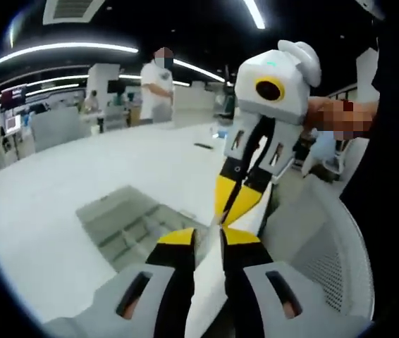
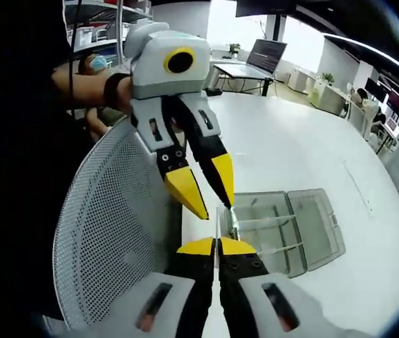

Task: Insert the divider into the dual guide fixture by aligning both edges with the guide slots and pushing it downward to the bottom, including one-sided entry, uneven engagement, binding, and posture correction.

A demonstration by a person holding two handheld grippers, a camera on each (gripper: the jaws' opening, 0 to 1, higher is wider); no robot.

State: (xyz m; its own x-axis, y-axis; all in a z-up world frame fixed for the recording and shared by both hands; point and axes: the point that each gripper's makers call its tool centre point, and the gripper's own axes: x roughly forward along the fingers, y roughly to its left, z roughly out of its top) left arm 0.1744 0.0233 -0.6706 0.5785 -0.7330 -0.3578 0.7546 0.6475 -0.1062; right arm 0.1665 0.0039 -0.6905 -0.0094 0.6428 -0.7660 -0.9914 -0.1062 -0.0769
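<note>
Fingers of both the left gripper (image 1: 208, 238) and right gripper (image 2: 218, 246) pinch the thin divider (image 2: 218, 224) up above the tabletop (image 2: 284, 151), not yet inside the clear fixture (image 2: 284, 229).

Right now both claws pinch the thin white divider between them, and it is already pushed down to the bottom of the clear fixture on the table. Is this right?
Not quite. Both claws do pinch the divider, but it is not seated: the right gripper view shows it held in the air beside the clear fixture, above the table. The left claw and the right claw grip it edge-on.
</note>
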